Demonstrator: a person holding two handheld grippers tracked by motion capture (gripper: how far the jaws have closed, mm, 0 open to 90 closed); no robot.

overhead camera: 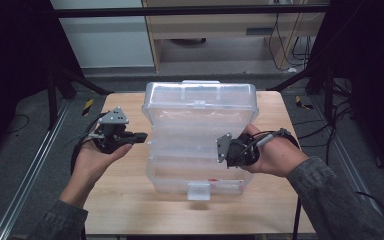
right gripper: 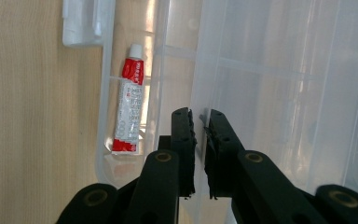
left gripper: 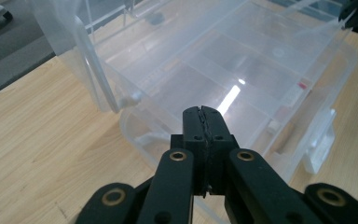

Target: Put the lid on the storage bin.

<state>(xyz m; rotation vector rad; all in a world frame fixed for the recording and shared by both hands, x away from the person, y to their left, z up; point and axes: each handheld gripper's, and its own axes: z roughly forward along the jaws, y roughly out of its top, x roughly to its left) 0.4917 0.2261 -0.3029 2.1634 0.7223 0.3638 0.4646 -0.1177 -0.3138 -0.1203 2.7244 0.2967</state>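
Going left to right: the left gripper (overhead camera: 141, 136) sits just off the left side of the clear plastic organizer box (overhead camera: 200, 120), jaws pressed together on nothing, pointing at the box's left wall but not quite touching it as far as the high view tells. The box takes up the middle of the wooden table (overhead camera: 125, 200), with its latch tab (overhead camera: 199, 190) facing the person.

On the right, the right gripper (overhead camera: 223, 148) is over the box's right half. The right gripper view shows its jaws nipped onto the thin edge of the see-through lid (right gripper: 279, 70), which runs straight up between them, and the lid looks lifted off the base.

So the step in hand looks like working the lid, with the right gripper doing the swinging and the left one standing by to steady the base. The next move probably calls for a slow arc around the hinge at the back, keeping the pinch square so the slick plastic doesn't slip out, and maybe the left gripper pushing on the wall so the box doesn't skid.

View differences: the right gripper view catches a red and white tube (right gripper: 129, 105) lying in a narrow compartment by the latch, which is barely a red smudge from above. The left gripper view looks in under the raised lid at the dividers (left gripper: 242, 56).
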